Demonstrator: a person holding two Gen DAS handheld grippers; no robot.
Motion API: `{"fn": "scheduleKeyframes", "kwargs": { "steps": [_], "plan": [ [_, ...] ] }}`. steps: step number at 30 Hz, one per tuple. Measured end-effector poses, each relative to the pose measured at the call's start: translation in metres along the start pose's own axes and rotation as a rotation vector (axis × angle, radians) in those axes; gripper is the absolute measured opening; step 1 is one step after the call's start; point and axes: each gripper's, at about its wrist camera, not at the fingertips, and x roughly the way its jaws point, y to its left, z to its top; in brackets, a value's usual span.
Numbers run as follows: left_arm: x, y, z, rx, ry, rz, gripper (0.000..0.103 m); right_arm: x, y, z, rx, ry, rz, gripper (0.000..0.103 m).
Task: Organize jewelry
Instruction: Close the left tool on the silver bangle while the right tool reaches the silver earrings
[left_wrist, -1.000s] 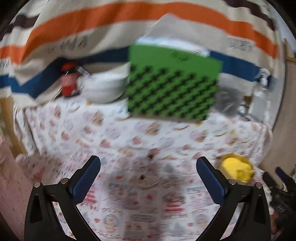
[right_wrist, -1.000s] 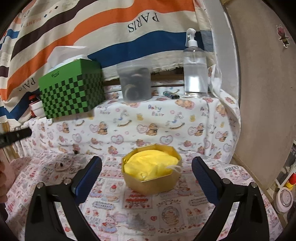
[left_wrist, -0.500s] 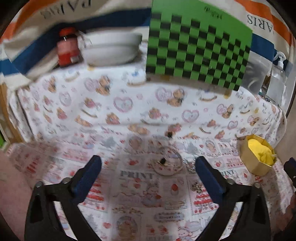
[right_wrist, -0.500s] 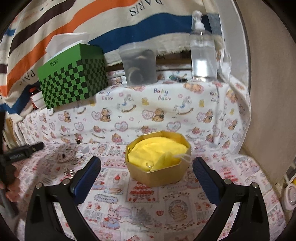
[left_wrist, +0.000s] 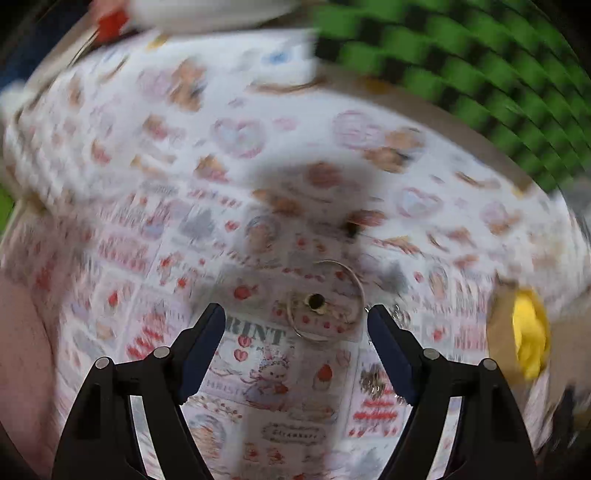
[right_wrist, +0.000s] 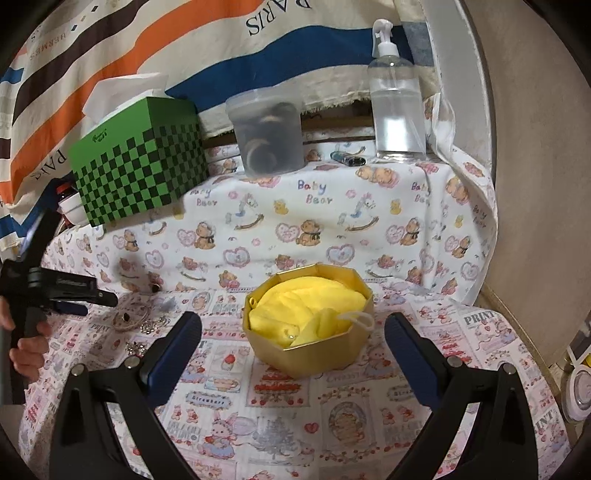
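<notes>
My left claw (left_wrist: 295, 321) hangs low over the printed cloth (left_wrist: 258, 155) with its jaws spread wide and nothing between them. Just ahead of the gap lies a thin silver bangle (left_wrist: 325, 299), flat on the cloth, with a small dark-centred ring (left_wrist: 315, 301) inside its loop. A little sparkling piece (left_wrist: 400, 314) sits beside my right-hand fingertip (left_wrist: 388, 339), and a chain cluster (left_wrist: 373, 382) lies on the cloth close by; this view is blurred, so I cannot tell finer detail.

My right claw (right_wrist: 293, 345) is likewise spread apart and empty, facing the gold octagonal box (right_wrist: 314, 350), which holds yellow cloth (right_wrist: 310, 306) and stands between the fingers, farther out on the cloth. The jewellery lies toward the cloth's left edge, well apart from the box. On the raised back ledge stand a green checkered tissue box (right_wrist: 140, 173), a clear tub (right_wrist: 269, 136) and a pump bottle (right_wrist: 397, 99).
</notes>
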Motion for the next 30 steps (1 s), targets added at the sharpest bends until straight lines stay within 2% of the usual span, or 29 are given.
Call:
{"fn": "scheduleKeyframes", "kwargs": {
  "steps": [2, 3, 7, 10, 15, 17, 18, 19, 20, 23, 30],
  "plan": [
    [0.000, 0.002, -0.003, -0.052, -0.018, -0.084, 0.077, -0.003, 0.000, 0.000, -0.005, -0.008, 0.005, 0.099],
    [0.002, -0.001, -0.006, -0.042, -0.027, -0.092, 0.077, -0.005, 0.001, 0.000, -0.010, -0.017, 0.003, 0.099],
    [0.013, -0.020, -0.010, 0.054, -0.084, 0.044, 0.077, -0.007, 0.008, -0.002, -0.061, -0.051, -0.039, 0.099],
    [0.026, -0.026, -0.007, 0.106, -0.077, 0.019, 0.077, -0.007, 0.012, -0.003, -0.083, -0.052, -0.035, 0.099],
    [0.044, -0.029, -0.007, 0.124, -0.077, 0.040, 0.077, -0.010, 0.014, -0.002, -0.102, -0.076, -0.054, 0.099],
    [0.053, -0.031, -0.008, 0.141, -0.075, 0.083, 0.077, -0.008, 0.012, -0.002, -0.094, -0.066, -0.052, 0.099],
    [0.054, -0.031, -0.008, 0.151, -0.077, 0.093, 0.071, -0.007, 0.012, -0.002, -0.091, -0.060, -0.053, 0.099],
    [0.054, -0.031, -0.008, 0.156, -0.076, 0.096, 0.060, -0.006, 0.011, -0.002, -0.090, -0.054, -0.057, 0.099],
    [0.052, -0.030, -0.009, 0.155, -0.078, 0.104, 0.059, -0.005, 0.011, -0.002, -0.091, -0.052, -0.059, 0.099],
    [0.040, -0.028, -0.015, 0.174, -0.074, 0.050, 0.059, -0.005, 0.012, -0.003, -0.097, -0.052, -0.066, 0.099],
    [-0.020, 0.007, -0.043, 0.197, -0.158, -0.001, 0.059, -0.002, 0.011, -0.004, -0.095, -0.035, -0.059, 0.099]
  ]
}}
